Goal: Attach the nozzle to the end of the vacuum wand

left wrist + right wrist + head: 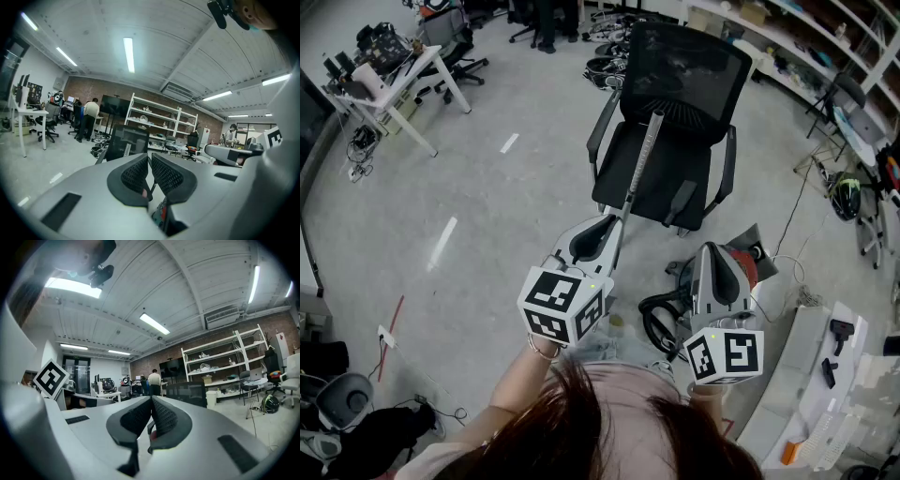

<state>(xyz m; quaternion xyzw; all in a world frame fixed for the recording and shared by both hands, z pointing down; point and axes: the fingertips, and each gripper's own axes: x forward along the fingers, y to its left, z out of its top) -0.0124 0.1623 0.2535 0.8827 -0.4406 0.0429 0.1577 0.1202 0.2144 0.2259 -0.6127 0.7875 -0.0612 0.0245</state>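
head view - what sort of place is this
Most likely a lab or workshop-style office: white shelving against a brick wall, a mesh office chair, and a desk piled with equipment.

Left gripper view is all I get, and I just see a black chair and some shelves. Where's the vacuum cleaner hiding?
Observer: The head view shows a red and black vacuum cleaner on the floor, right of the chair and beside the right gripper.
Operator: Is that gripper holding anything?
Observer: No. Its own view shows the jaws shut with nothing between them.
Operator: And where's the nozzle?
Observer: Two small dark pieces lie on a white board at the person's right. One may be the nozzle, but they're too small to tell.
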